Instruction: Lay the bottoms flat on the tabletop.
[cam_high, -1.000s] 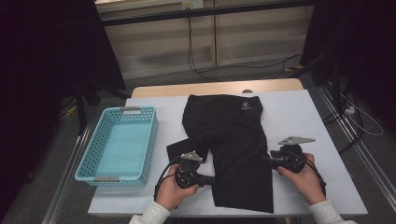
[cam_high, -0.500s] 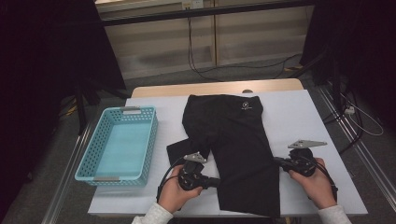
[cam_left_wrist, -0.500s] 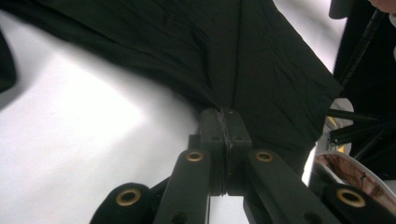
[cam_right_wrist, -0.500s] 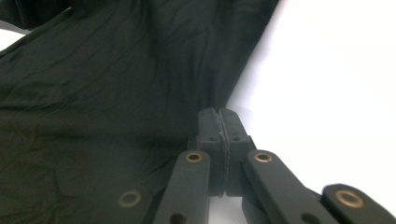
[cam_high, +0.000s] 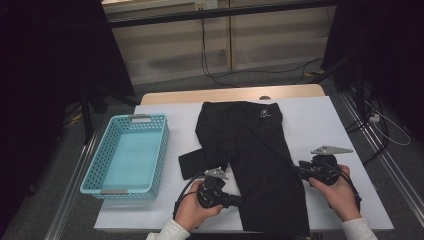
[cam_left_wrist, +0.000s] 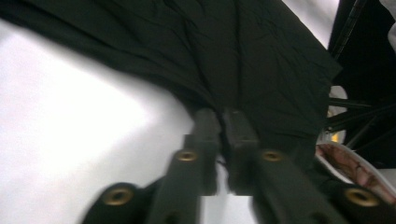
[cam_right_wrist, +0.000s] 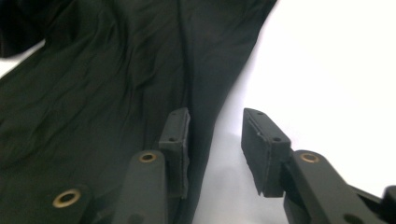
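The black shorts (cam_high: 260, 160) are lying flat along the middle of the white table (cam_high: 320, 125), waistband at the far end and the leg hem hanging toward the near edge; a small dark flap of the other leg is sticking out on the left side, toward the turquoise basket (cam_high: 127, 155), which is standing apart from the cloth.

The left gripper (cam_left_wrist: 223, 122) is sitting at the left edge of the near leg, its jaws nearly together with the hem caught between them, though they have just been easing open a little; the pinch is looking thin. The right gripper (cam_right_wrist: 215, 140) is resting at the right edge of the same leg, jaws standing apart and just having widened, one pad on the fabric and the other over bare table, so nothing is being held there yet.

The step in hand seems to be taking both lower edges for a fold or a straightening pull; to do it well, the right gripper is needing to slide its lower jaw under the seam before closing; the left should be re-seating deeper rather than pulling on a bare edge; both hands should then be lifting together and evenly, keeping the cloth taut so the leg is not twisting or dragging the waistband askew.
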